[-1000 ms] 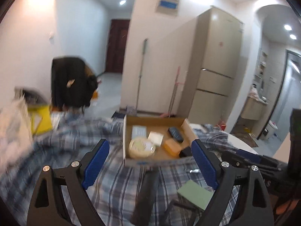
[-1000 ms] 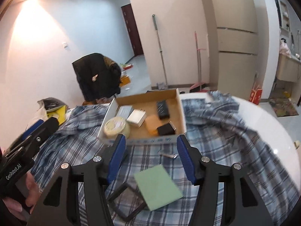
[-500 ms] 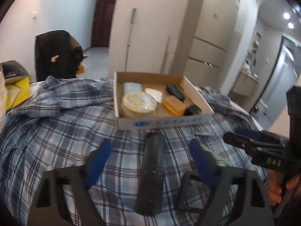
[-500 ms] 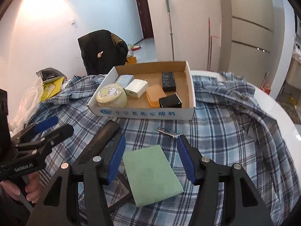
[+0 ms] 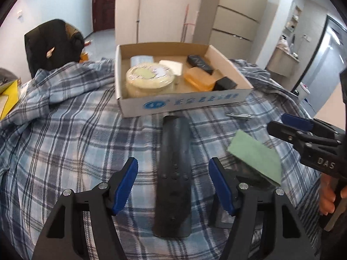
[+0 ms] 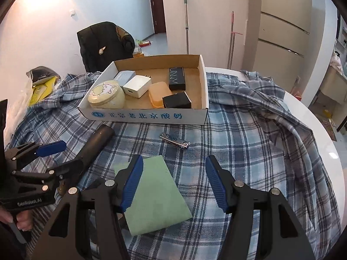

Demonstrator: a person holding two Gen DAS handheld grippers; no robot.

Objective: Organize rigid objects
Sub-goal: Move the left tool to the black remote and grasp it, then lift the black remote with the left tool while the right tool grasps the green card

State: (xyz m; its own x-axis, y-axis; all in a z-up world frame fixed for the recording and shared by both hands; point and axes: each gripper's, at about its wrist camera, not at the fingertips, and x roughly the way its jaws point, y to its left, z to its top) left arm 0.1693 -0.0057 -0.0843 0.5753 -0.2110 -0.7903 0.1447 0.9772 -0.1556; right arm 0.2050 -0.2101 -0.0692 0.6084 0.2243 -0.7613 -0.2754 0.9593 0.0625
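We hold the left gripper (image 5: 173,181) low over a long black case (image 5: 174,173) that lies lengthwise on the plaid cloth (image 5: 65,143) covering the round white bench (image 6: 314,125); its blue fingers (image 5: 124,184) are closing with the case between them, yet a gap shows on both sides and neither pad touches it. The case's far end sits just short of the cardboard box (image 5: 186,103), which rests on the cloth further back. Inside the box we see a round cream tin (image 6: 106,95) at its left front corner, a pale blue box (image 6: 124,77) and a white charger (image 6: 137,85) behind it, an orange soap case (image 6: 160,93) in the middle, a long black box (image 6: 176,78) towards the back and a small black box (image 6: 176,100) against the front wall. Our right gripper (image 6: 173,181) hangs over the cloth with its fingers (image 6: 132,182) spread and nothing pinched; the left finger overlaps a green card (image 6: 156,195) that lies partly on a black frame-like object we cannot identify. A metal nail clipper (image 6: 175,141) lies on the cloth between the green card and the box, apart from both. In the right wrist view the left gripper appears at the left edge beside the black case, with part of a hand (image 6: 20,221) gripping its handle.
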